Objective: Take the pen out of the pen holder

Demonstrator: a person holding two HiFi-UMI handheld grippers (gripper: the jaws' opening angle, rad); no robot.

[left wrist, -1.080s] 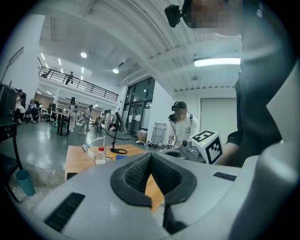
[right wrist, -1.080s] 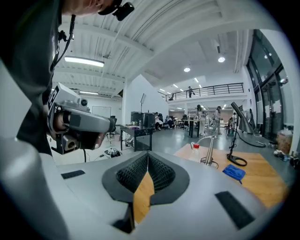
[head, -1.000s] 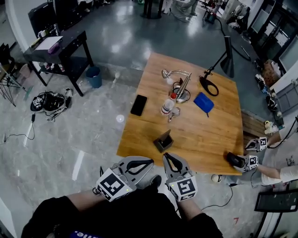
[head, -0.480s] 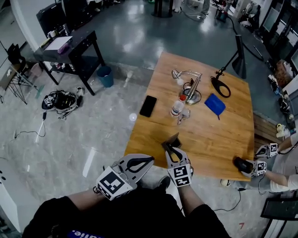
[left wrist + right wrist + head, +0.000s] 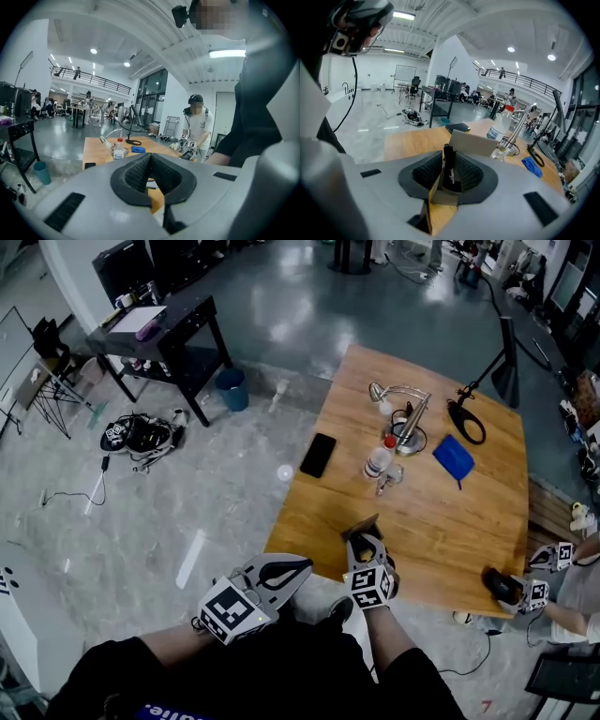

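Note:
A small dark pen holder point(image 5: 361, 527) stands near the front edge of the wooden table point(image 5: 441, 512). My right gripper point(image 5: 364, 545) reaches down onto it. In the right gripper view a black pen point(image 5: 449, 165) stands upright in the holder point(image 5: 442, 193), and the right gripper point(image 5: 449, 157) has its pads closed against the pen's upper part. My left gripper point(image 5: 298, 567) hangs off the table's front left corner, close to my body. In its own view the left gripper point(image 5: 150, 156) is shut with nothing between its tips.
Farther back on the table are a black phone point(image 5: 318, 455), a water bottle point(image 5: 379, 459), a desk lamp point(image 5: 398, 397), a blue cloth point(image 5: 453, 457) and a black ring stand point(image 5: 468, 420). Another person holds grippers point(image 5: 525, 592) at the table's right edge.
My right gripper moved forward from near my body onto the pen holder and closed around the pen. The left gripper stayed where it was.

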